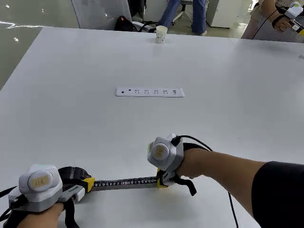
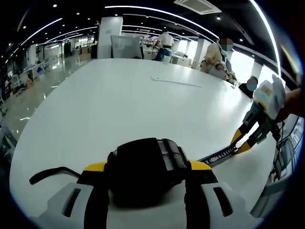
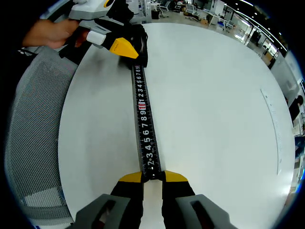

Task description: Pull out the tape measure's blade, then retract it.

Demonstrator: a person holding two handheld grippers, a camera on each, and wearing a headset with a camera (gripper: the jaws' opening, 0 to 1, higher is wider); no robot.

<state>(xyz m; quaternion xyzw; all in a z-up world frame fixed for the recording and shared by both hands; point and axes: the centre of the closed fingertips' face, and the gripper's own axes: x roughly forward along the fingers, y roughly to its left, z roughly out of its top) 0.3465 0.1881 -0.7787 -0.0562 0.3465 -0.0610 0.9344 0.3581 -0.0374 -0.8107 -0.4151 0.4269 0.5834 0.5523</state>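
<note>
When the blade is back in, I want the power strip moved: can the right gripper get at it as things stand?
Probably not yet: the right gripper is shut on the blade tip. Otherwise the way looks free: bare table lies between it and the power strip.

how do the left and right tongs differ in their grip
The left tongs sit spread wide around the black tape measure case; the right tongs are nearly closed. The left tongs hold the bulky body, the right tongs pinch the thin blade at its end. Both have yellow tips and hold one tape, stretched between them.
</note>
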